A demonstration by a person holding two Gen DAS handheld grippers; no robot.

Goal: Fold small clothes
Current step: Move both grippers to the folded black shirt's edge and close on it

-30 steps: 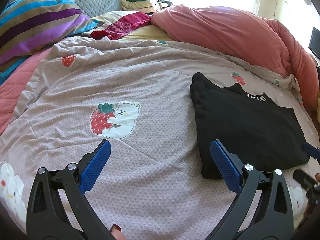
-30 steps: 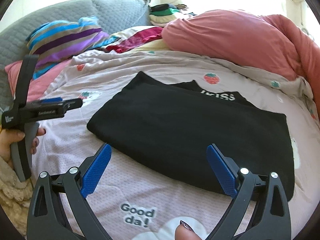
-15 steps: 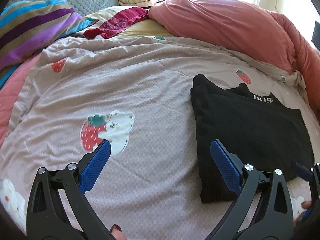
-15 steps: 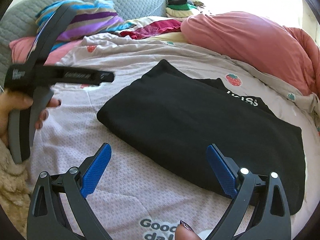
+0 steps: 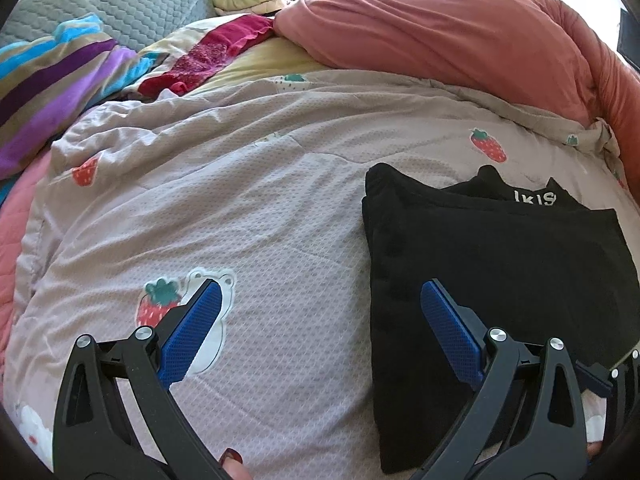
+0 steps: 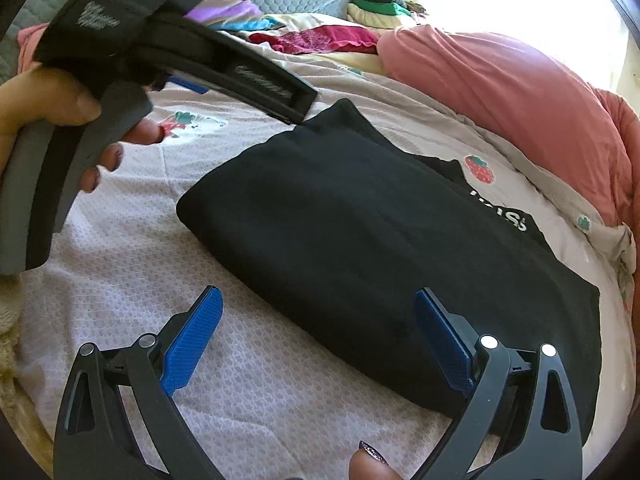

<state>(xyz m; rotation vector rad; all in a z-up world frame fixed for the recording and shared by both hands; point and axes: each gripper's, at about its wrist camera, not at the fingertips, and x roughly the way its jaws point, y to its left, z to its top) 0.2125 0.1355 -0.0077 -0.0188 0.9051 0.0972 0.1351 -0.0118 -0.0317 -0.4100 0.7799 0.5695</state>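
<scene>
Here the black garment [image 6: 360, 232] lies folded into a thick, flat rectangle on the bed's strawberry-print quilt [image 5: 260, 208], just ahead of the right hand-held gripper [image 6: 316, 320] and to the right of the left hand-held gripper [image 5: 320, 312]; both stand wide apart, holding nothing; partly hidden white lettering [image 5: 534, 199] on its far layer cannot be read whole.

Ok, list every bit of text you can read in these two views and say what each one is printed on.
"IKIS": white letters on the black garment, at its far edge, partly cut off by the fold, in the left wrist view.
The same white print in the right wrist view: sideways and creased, not readable.
Grey marking on the left tool, seen on its body in the right wrist view: too blurred to read.
No other text is visible.
</scene>
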